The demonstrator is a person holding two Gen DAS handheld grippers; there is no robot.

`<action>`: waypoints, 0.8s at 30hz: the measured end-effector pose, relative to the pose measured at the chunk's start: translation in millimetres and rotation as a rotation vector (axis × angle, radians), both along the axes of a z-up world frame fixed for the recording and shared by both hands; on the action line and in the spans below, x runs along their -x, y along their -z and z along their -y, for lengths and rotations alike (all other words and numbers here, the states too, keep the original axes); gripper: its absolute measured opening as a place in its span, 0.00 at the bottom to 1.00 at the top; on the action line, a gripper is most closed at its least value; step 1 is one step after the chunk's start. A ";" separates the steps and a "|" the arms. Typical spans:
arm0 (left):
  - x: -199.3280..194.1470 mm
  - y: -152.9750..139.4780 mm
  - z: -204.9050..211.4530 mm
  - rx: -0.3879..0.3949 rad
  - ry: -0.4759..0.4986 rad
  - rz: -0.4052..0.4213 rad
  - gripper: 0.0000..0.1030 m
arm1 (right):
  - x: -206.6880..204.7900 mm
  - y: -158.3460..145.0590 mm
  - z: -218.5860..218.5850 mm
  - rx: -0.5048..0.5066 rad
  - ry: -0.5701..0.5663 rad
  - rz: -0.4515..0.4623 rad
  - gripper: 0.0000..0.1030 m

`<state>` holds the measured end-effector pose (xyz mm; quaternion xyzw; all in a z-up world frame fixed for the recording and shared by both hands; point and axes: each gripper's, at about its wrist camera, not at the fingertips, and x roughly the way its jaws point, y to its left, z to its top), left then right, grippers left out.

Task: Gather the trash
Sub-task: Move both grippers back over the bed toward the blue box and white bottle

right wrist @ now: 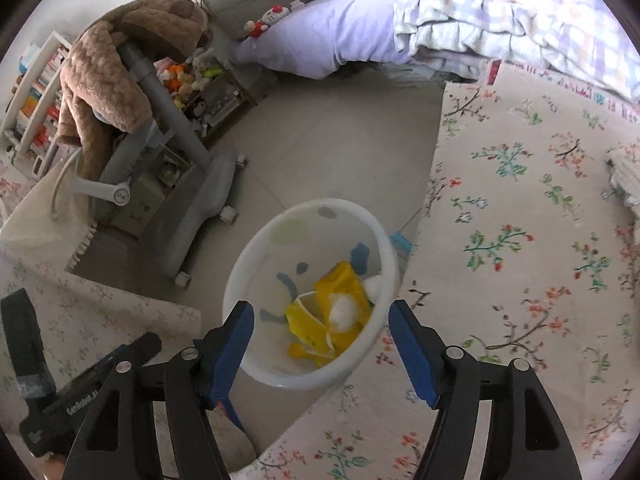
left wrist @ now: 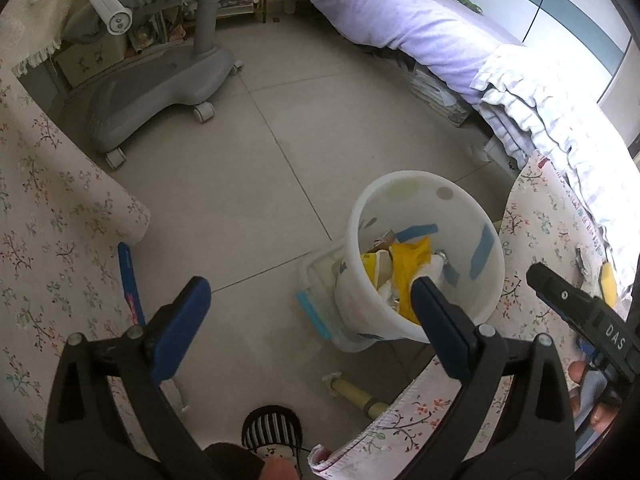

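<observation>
Bedroom floor (left wrist: 248, 168): white bin (right wrist: 256, 368) beneath right hand-held gripper (right wrist: 320, 344), released, emptied; left hand-held gripper (left wrist: 308, 312) released, idle.

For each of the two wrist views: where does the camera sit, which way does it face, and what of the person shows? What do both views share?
Left wrist: sits on the left gripper, facing down at the floor beside the bin; its jaws are open and empty; a striped slipper, the right gripper and fingers show.
Right wrist: sits on the right gripper, facing down into the bin; jaws open, empty; the left gripper shows at lower left.
Shared: bin with yellow wrapper, chair base, bed, floral cloth.
</observation>
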<state>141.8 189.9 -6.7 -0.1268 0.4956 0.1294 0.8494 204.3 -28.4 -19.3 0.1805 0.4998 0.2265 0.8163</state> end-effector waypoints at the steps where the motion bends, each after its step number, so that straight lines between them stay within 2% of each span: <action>1: 0.2 -0.4 0.8 0.003 0.001 0.001 0.97 | 1.5 -1.3 2.3 0.006 0.000 0.003 0.70; 8: 0.9 -5.8 15.6 0.025 0.036 0.014 0.97 | 13.6 -8.8 33.7 0.081 0.031 0.012 0.70; 15: -0.6 -7.1 37.1 0.020 0.080 0.009 0.97 | 38.7 -24.9 87.5 0.176 0.099 0.053 0.82; 24: -3.6 -11.7 76.7 0.001 0.155 0.011 0.97 | 73.2 -41.4 154.8 0.332 0.178 0.097 0.84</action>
